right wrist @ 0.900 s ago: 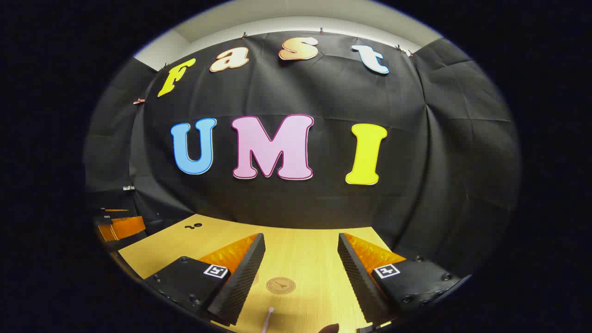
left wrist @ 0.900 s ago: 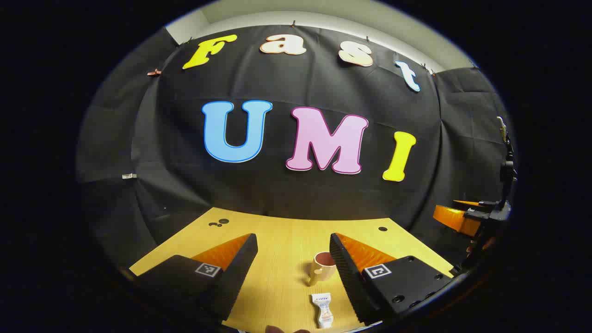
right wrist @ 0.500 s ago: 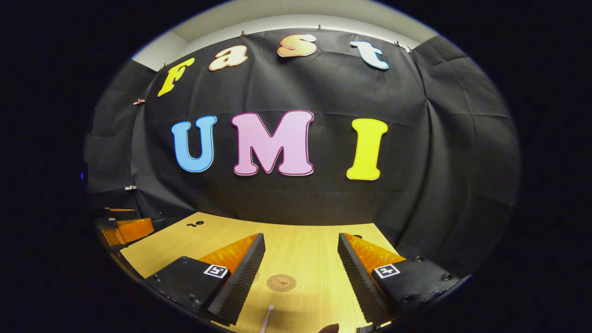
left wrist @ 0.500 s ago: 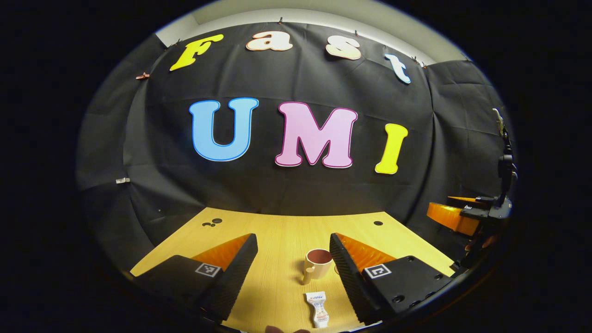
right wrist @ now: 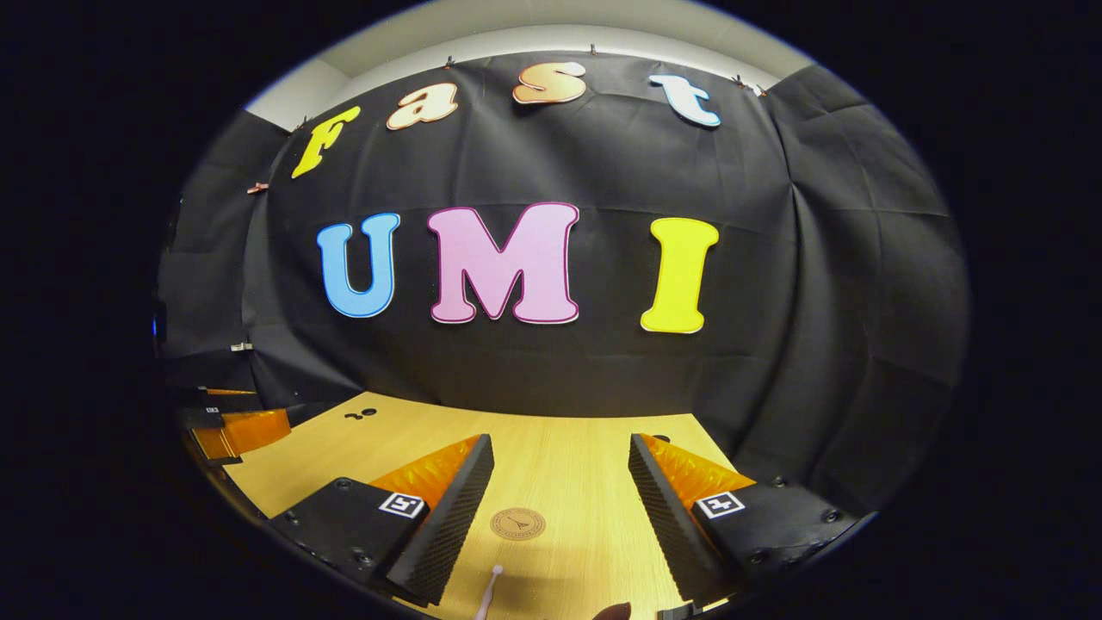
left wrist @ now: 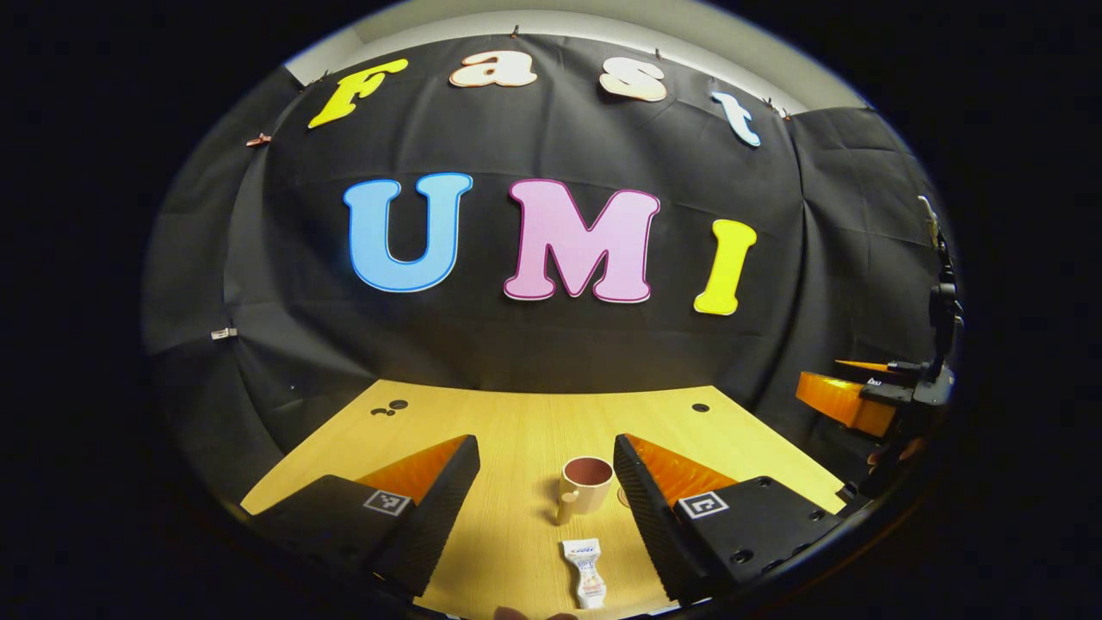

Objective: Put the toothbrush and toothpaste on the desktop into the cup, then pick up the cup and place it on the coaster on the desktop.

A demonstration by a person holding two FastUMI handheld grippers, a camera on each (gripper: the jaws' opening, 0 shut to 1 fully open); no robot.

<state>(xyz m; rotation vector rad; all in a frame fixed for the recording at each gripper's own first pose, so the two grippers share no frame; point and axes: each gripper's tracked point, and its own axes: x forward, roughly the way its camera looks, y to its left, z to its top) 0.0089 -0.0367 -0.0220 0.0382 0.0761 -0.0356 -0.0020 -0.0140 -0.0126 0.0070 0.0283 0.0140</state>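
Observation:
In the left gripper view a cream cup (left wrist: pixel 585 485) with a dark red inside stands upright on the wooden desktop (left wrist: pixel 516 422), just left of the right finger. A small white toothpaste tube (left wrist: pixel 585 571) lies nearer, below the cup. My left gripper (left wrist: pixel 544 495) is open above the desk with nothing held. In the right gripper view a round brown coaster (right wrist: pixel 517 523) lies flat between the fingers. The pale tip of the toothbrush (right wrist: pixel 491 587) pokes in at the bottom edge. My right gripper (right wrist: pixel 560 508) is open and holds nothing.
Round holes (left wrist: pixel 390 407) mark the far left of the desktop, another hole (left wrist: pixel 700 407) the far right. The other gripper (left wrist: pixel 869 400) hangs off the desk's right side in the left gripper view, and off the left side (right wrist: pixel 228 428) in the right gripper view.
Both views have tilted down slightly: the cup, toothpaste, coaster and toothbrush sit a little higher in frame. The cup and tube also drifted left. Both grippers stay open.

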